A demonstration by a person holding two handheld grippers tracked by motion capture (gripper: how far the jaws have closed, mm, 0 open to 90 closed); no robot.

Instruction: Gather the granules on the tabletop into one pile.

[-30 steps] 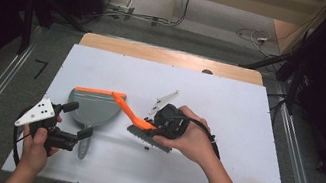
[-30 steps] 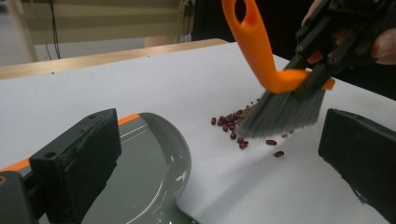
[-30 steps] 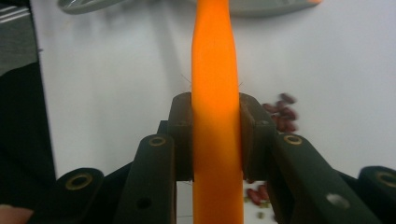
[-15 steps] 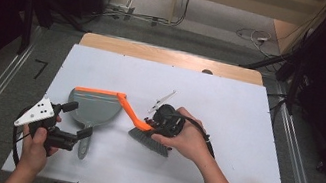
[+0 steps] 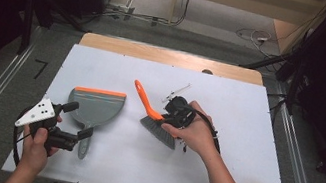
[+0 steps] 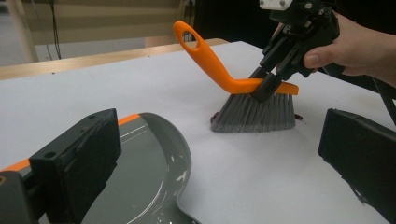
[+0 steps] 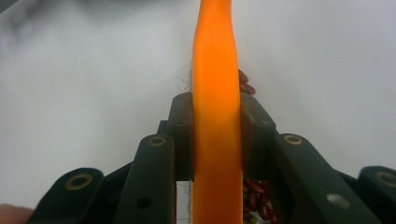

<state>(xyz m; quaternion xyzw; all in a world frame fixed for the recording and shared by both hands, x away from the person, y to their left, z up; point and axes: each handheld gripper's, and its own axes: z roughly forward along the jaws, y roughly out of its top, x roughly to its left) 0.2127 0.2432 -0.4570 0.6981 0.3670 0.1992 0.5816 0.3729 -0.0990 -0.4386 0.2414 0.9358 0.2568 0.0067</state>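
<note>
brush (image 5: pixel 158 121), clamped by right gripper (image 5: pixel 176 115) fingers, stands on red beans (image 7: pixel 254 196); dustpan (image 5: pixel 94 107) apart between open left gripper (image 5: pixel 77 122) fingers.

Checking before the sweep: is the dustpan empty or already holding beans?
Empty: the dustpan shows bare grey inside; red beans lie by the brush.

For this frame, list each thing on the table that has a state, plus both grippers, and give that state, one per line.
Brush: clamped by its orange back, bristles down on the table, handle raised.
Red beans: loose, lying by the bristles.
Dustpan: flat on the table, its handle between open jaws.
Right gripper: shut on the brush.
Left gripper: open, astride the dustpan handle.
</note>
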